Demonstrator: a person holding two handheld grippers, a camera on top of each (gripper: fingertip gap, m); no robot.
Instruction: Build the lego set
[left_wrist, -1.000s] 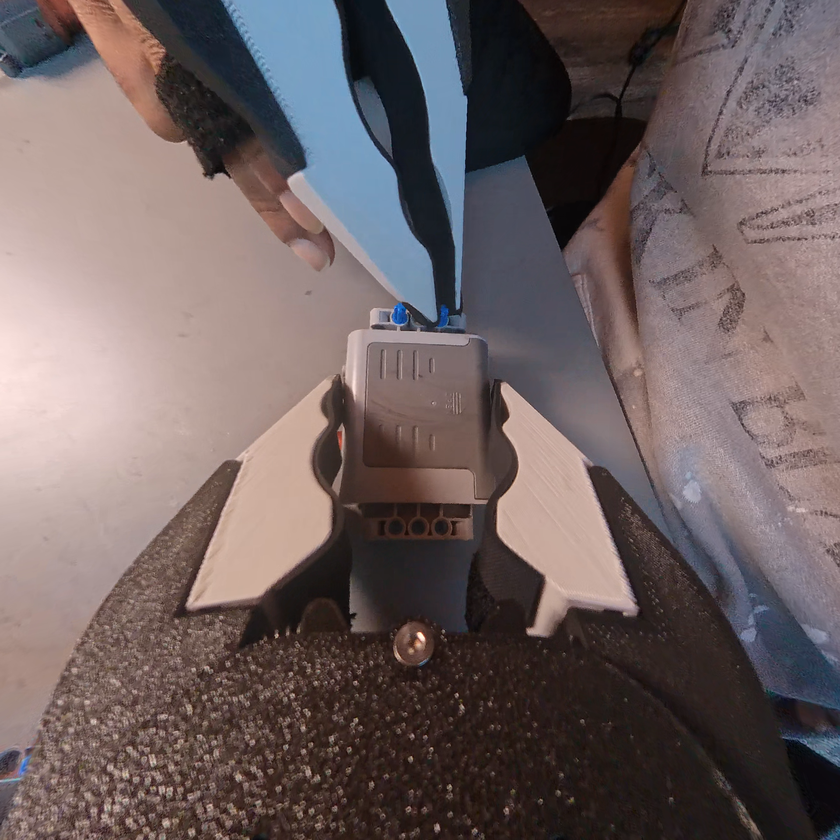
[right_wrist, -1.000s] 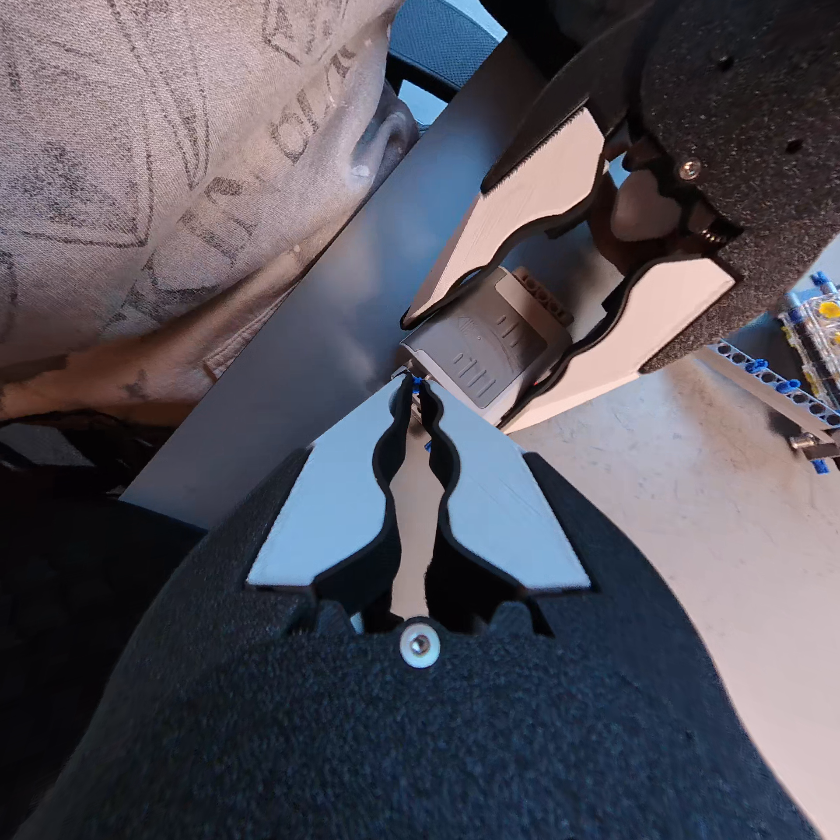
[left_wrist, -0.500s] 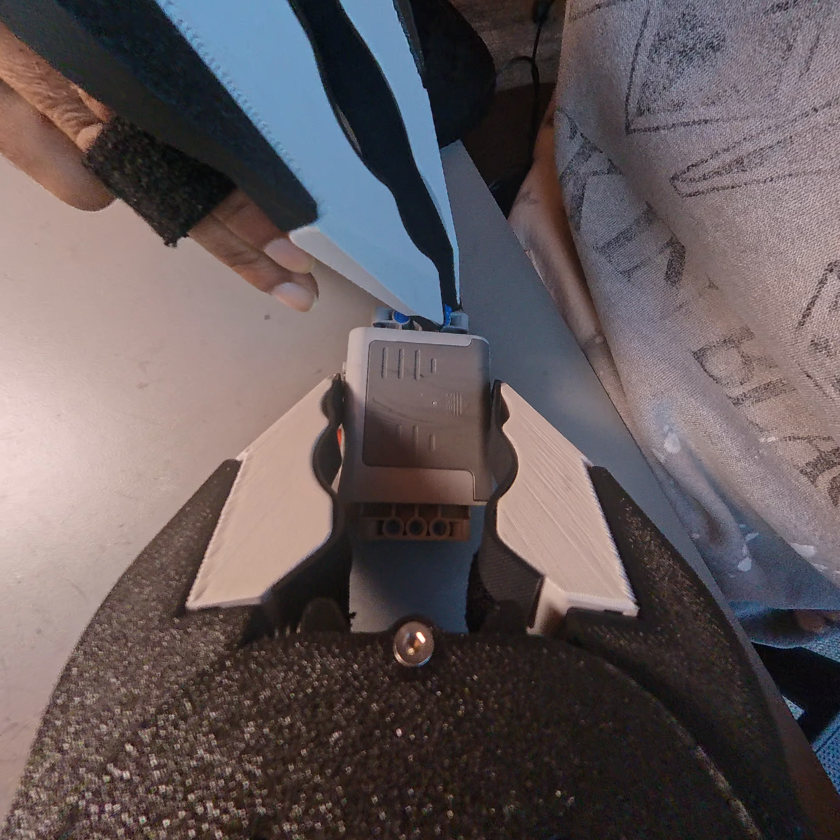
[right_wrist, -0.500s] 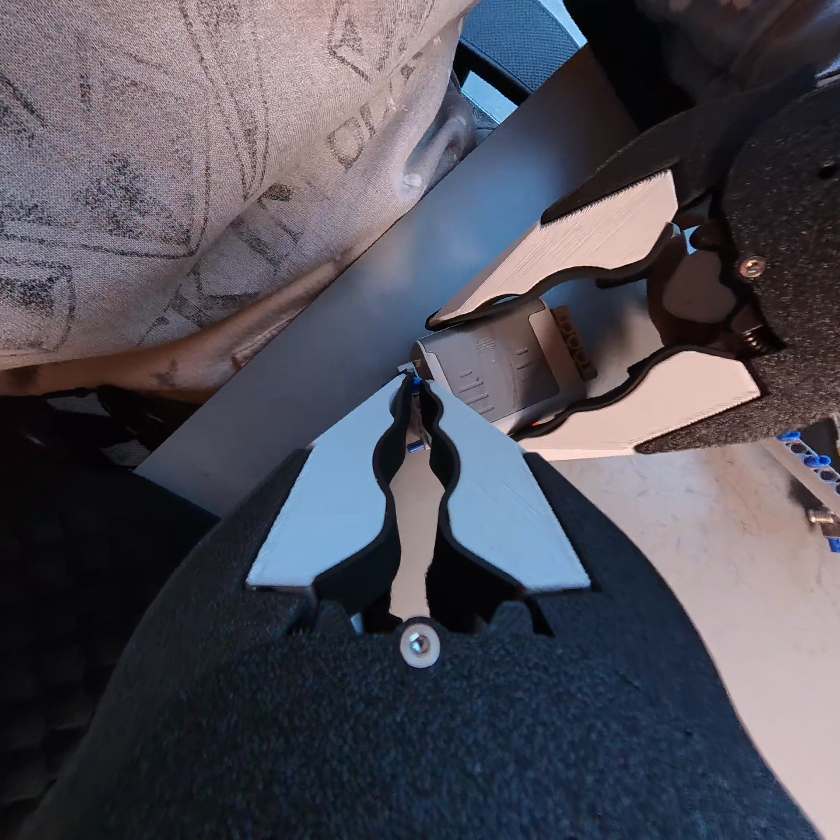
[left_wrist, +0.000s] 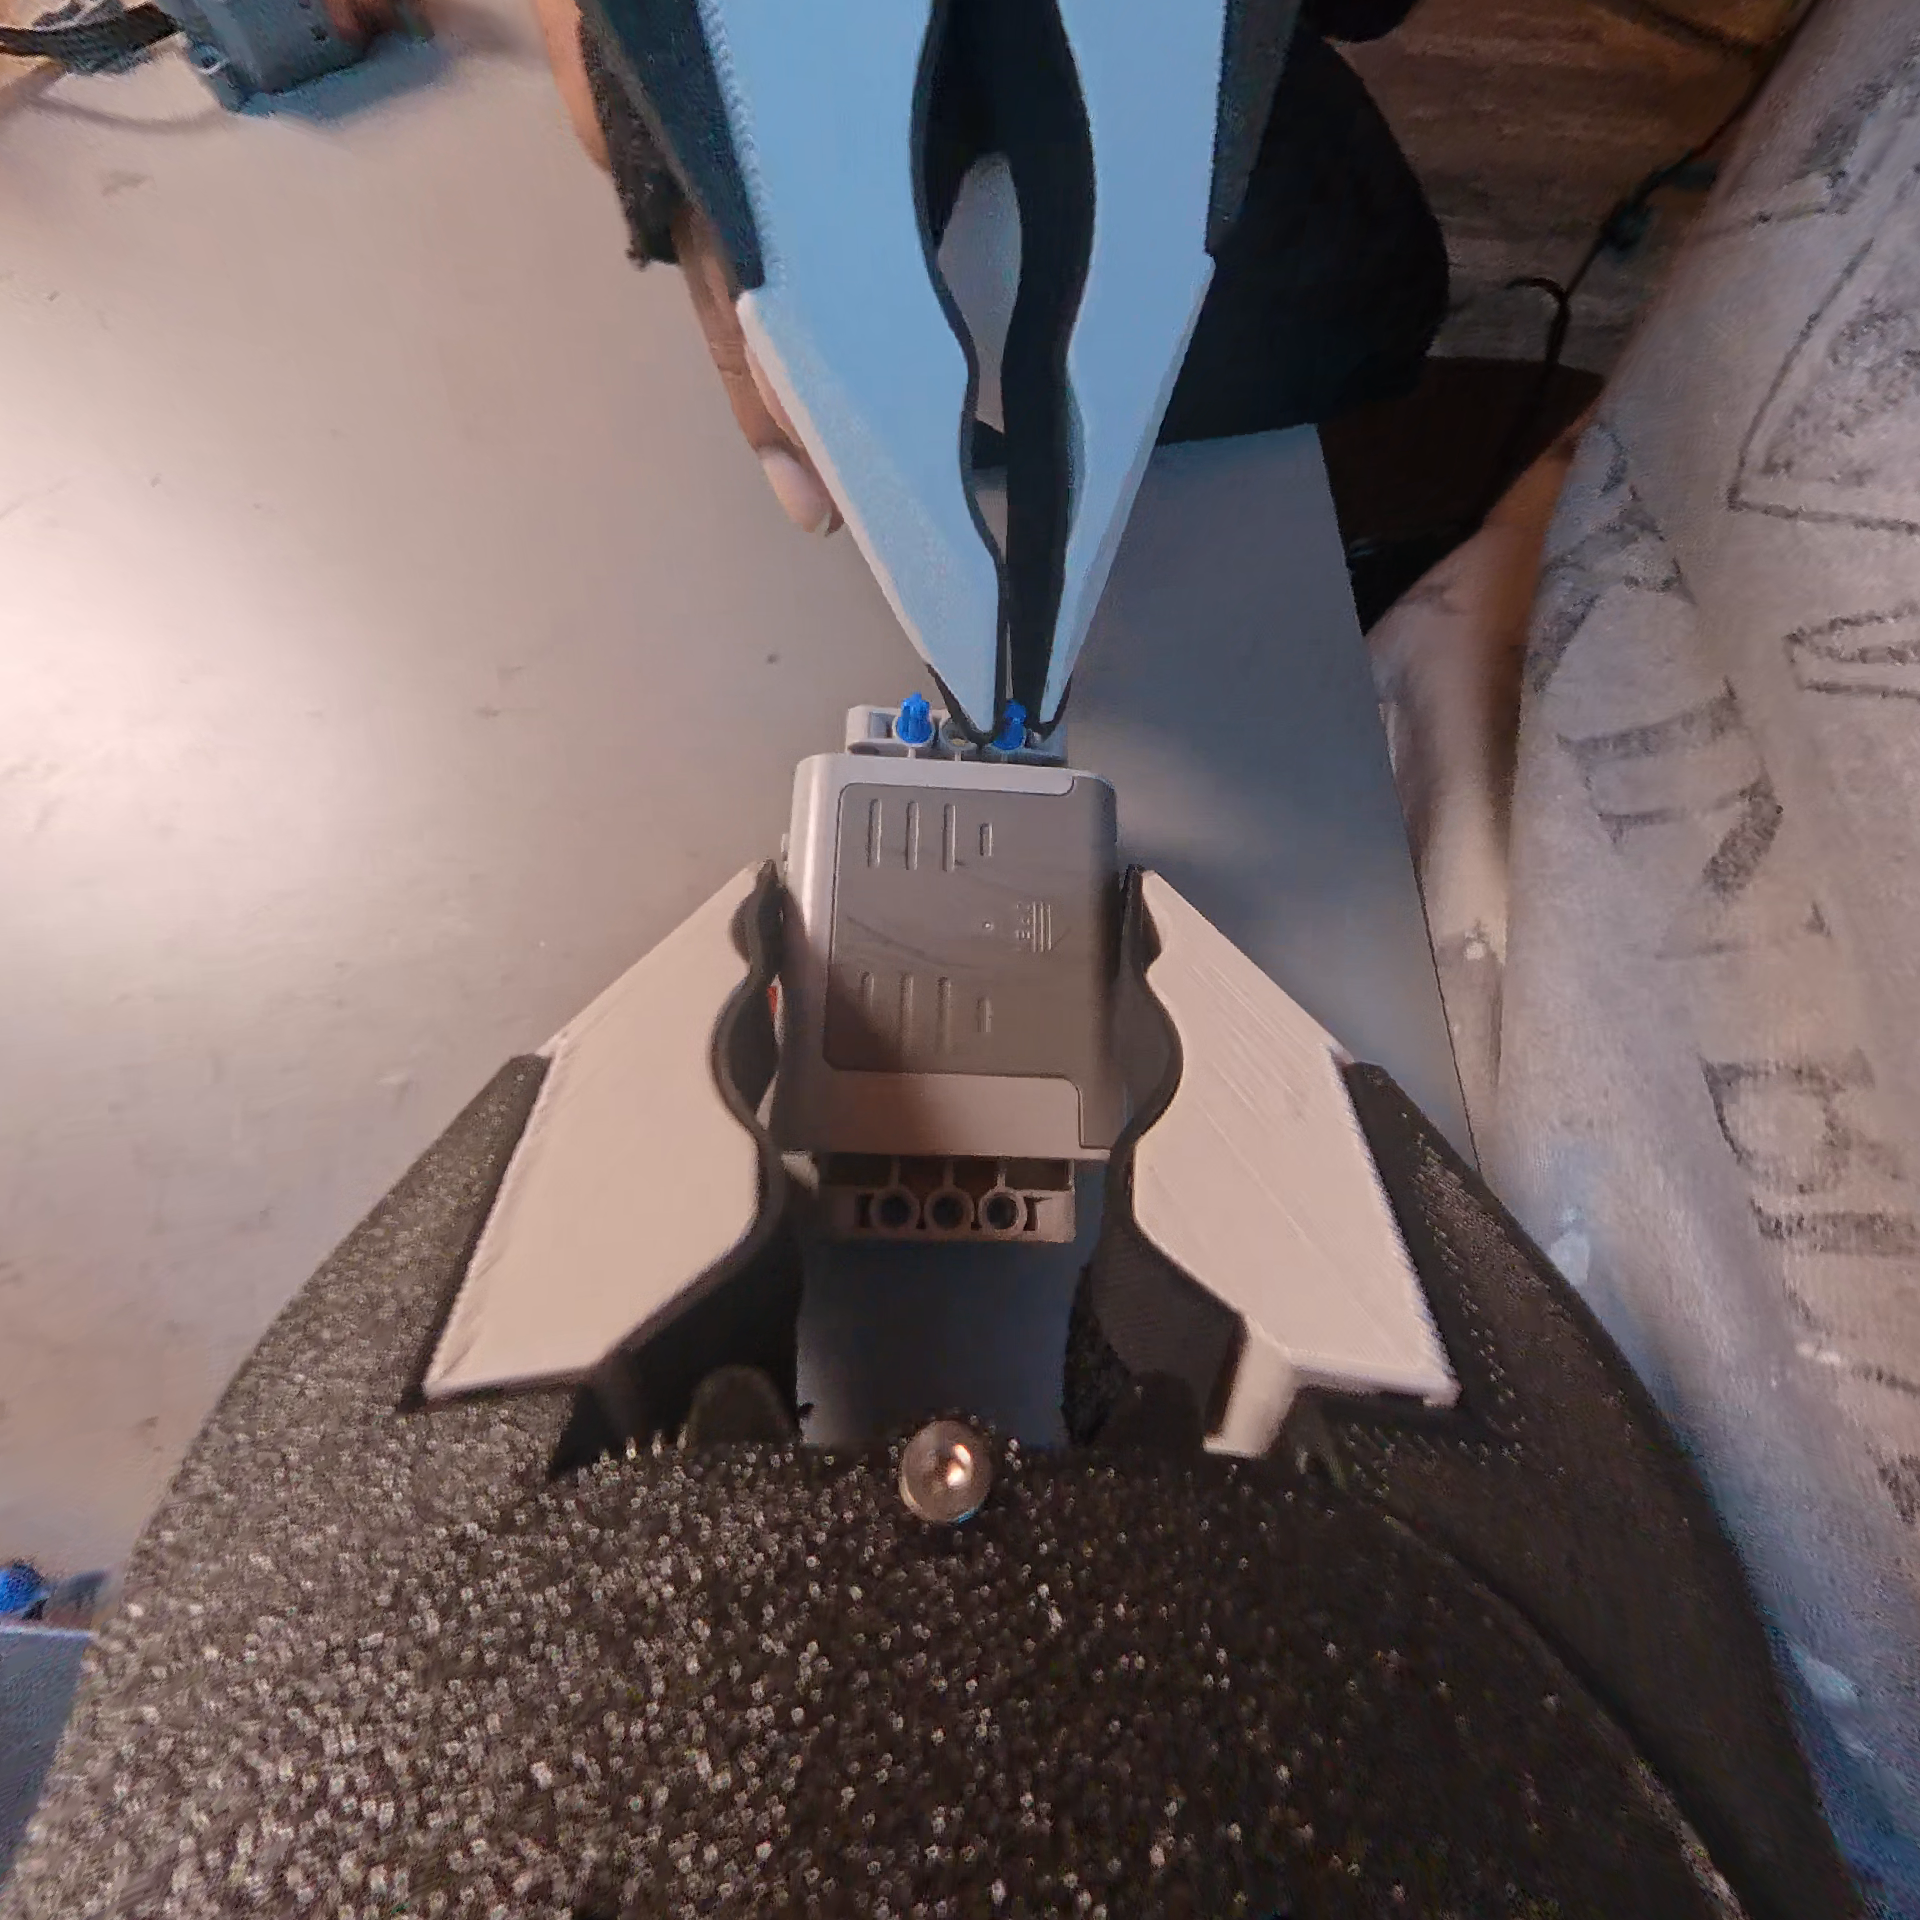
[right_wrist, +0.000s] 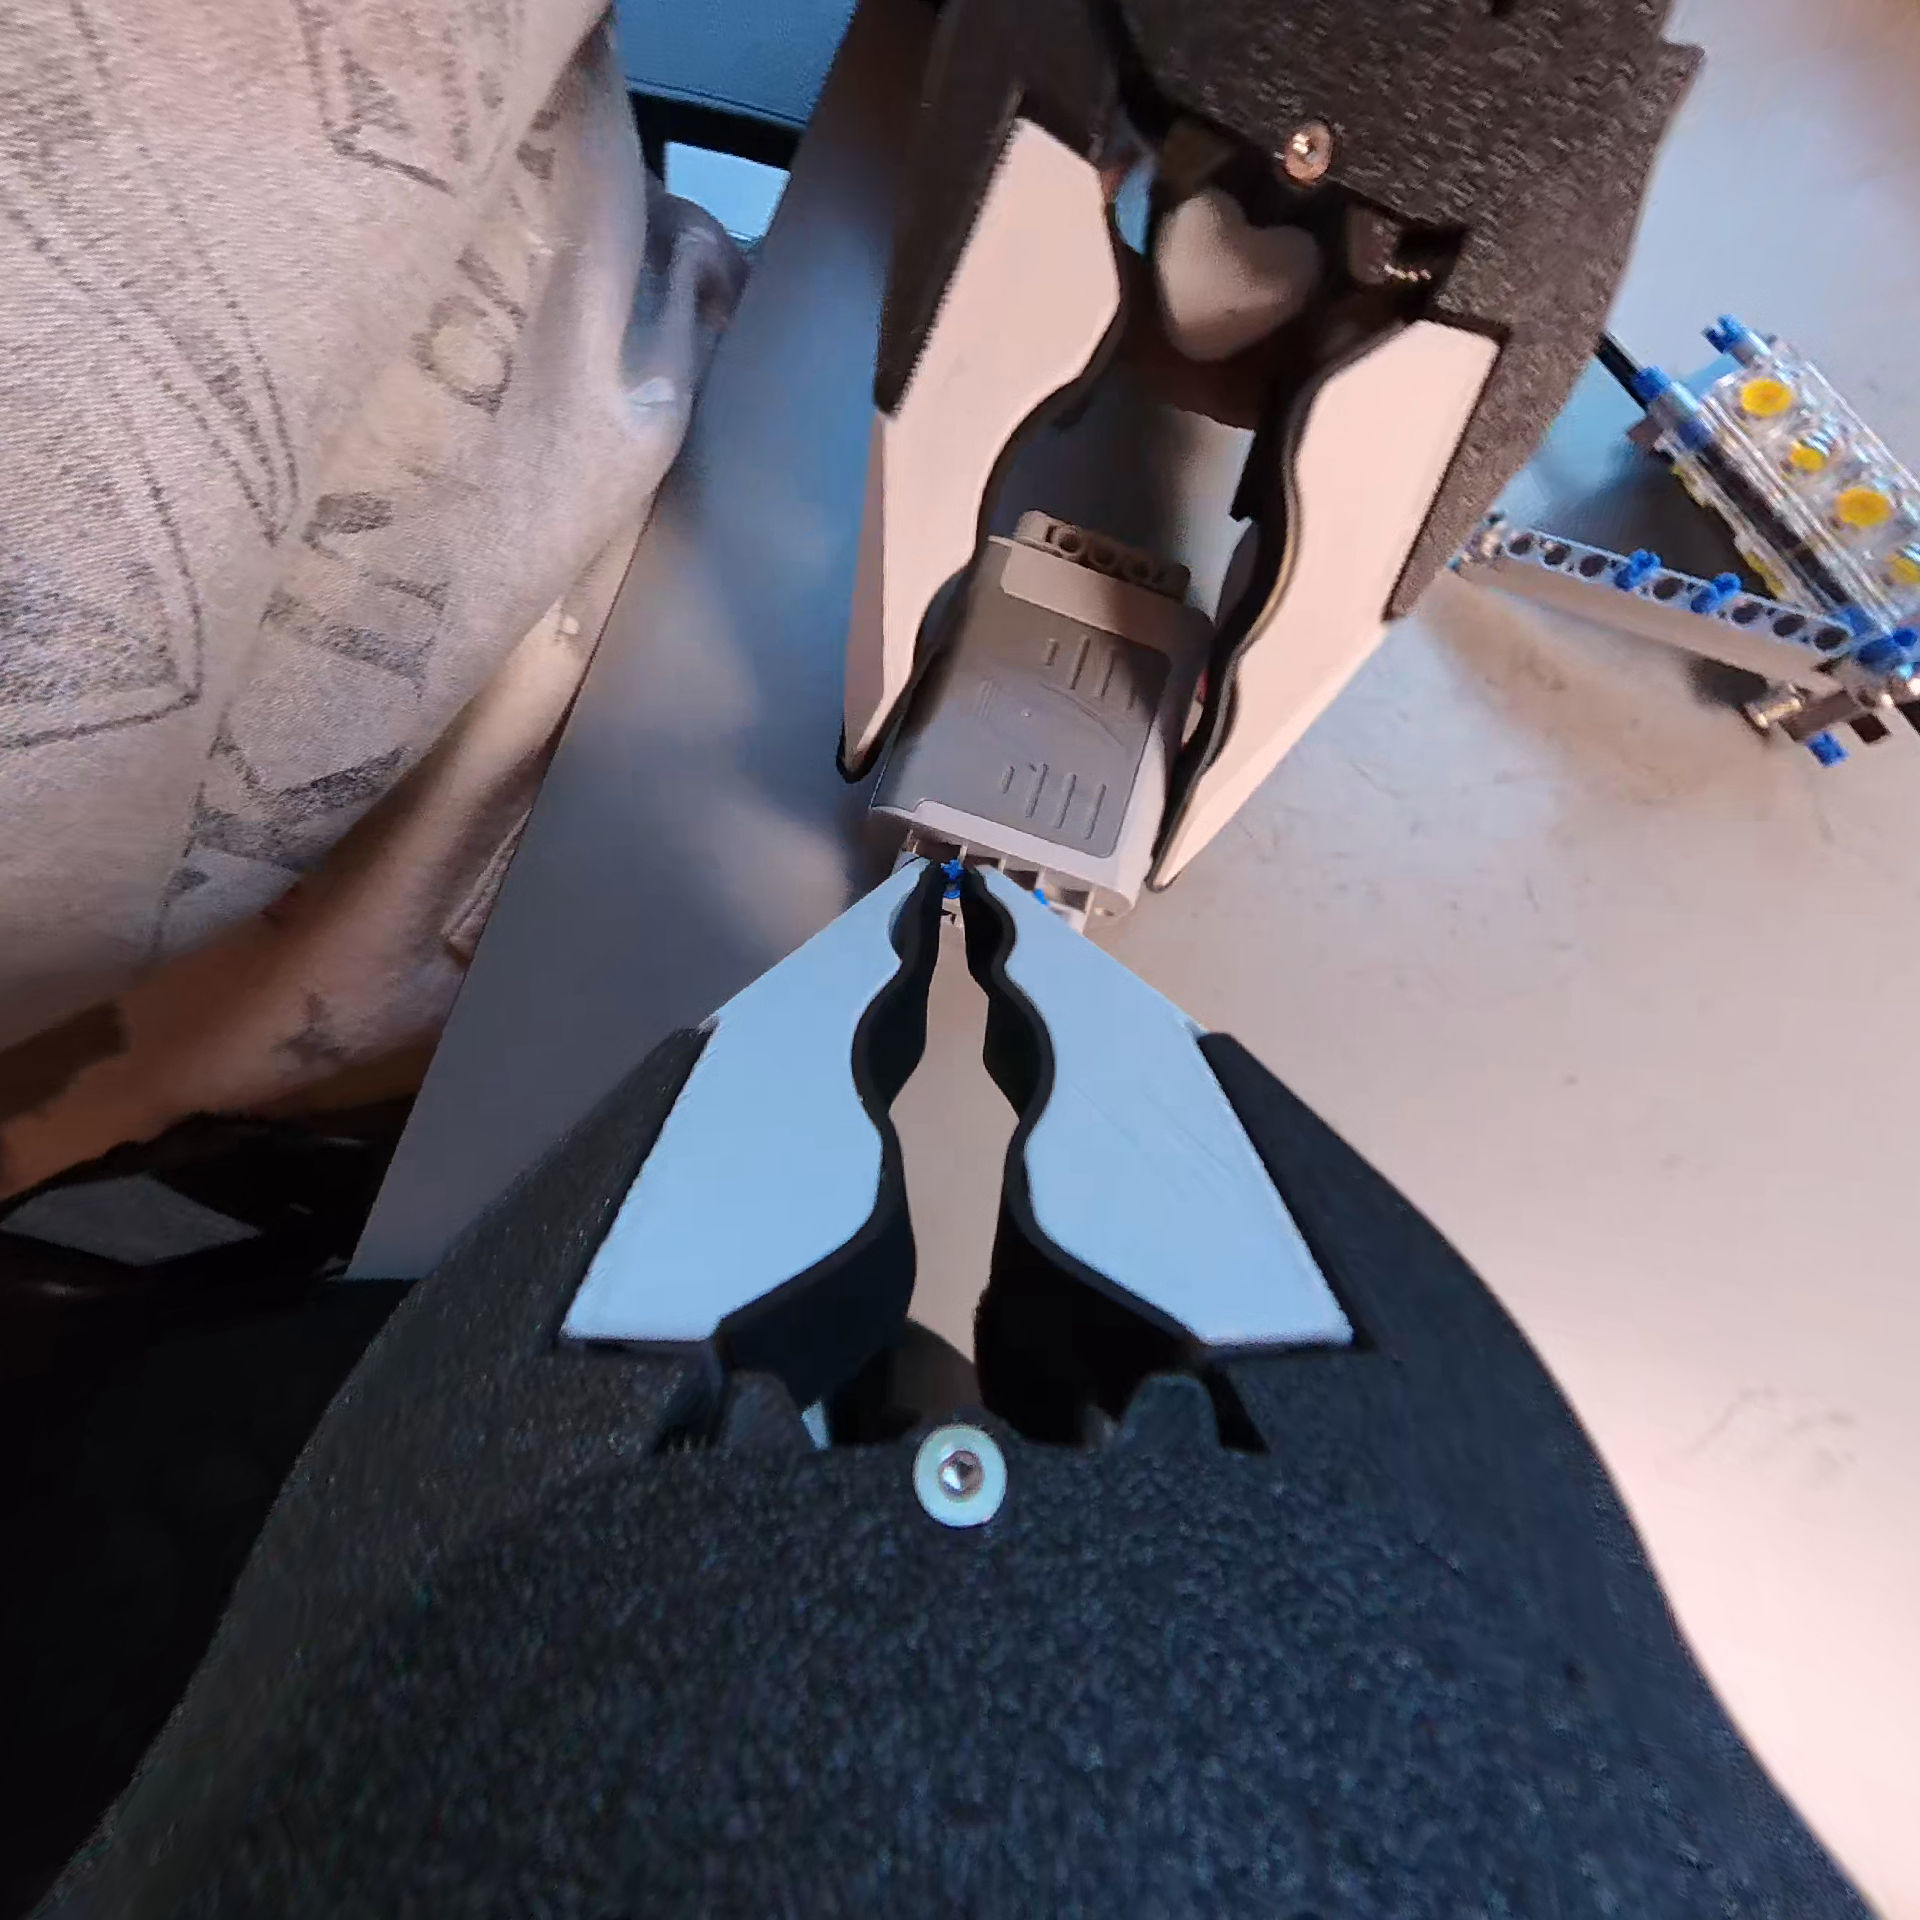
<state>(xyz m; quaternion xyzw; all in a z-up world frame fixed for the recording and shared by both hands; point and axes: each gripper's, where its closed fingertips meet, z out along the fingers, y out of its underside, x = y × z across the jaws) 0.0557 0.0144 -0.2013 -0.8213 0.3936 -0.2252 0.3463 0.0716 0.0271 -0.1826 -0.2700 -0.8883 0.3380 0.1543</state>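
Note:
My left gripper (left_wrist: 951, 878) is shut on a grey box-shaped building block (left_wrist: 951, 956) with a darker top panel, and holds it by its two long sides above the table edge. A short grey beam at its far end carries two blue pins. My right gripper (right_wrist: 945, 881) is shut on the right-hand blue pin (left_wrist: 1010, 719), tips pressed against the block's end. The other blue pin (left_wrist: 912, 717) stands free beside it. The right wrist view shows the block (right_wrist: 1039, 717) in the left gripper (right_wrist: 1013, 821), head-on to my right gripper.
The beige table (left_wrist: 312, 623) lies to the left, its edge running beneath the block. A person's grey patterned shirt (left_wrist: 1714, 727) is close on the right. A beam assembly with yellow parts and blue pins (right_wrist: 1766, 499) lies on the table. A grey device with cables (left_wrist: 281, 42) sits far left. Only a small space, under 4 cm, lies between the two pairs of fingers.
The two grippers have turned relative to each other and now face tip to tip in a straight line. Both grips are unchanged.

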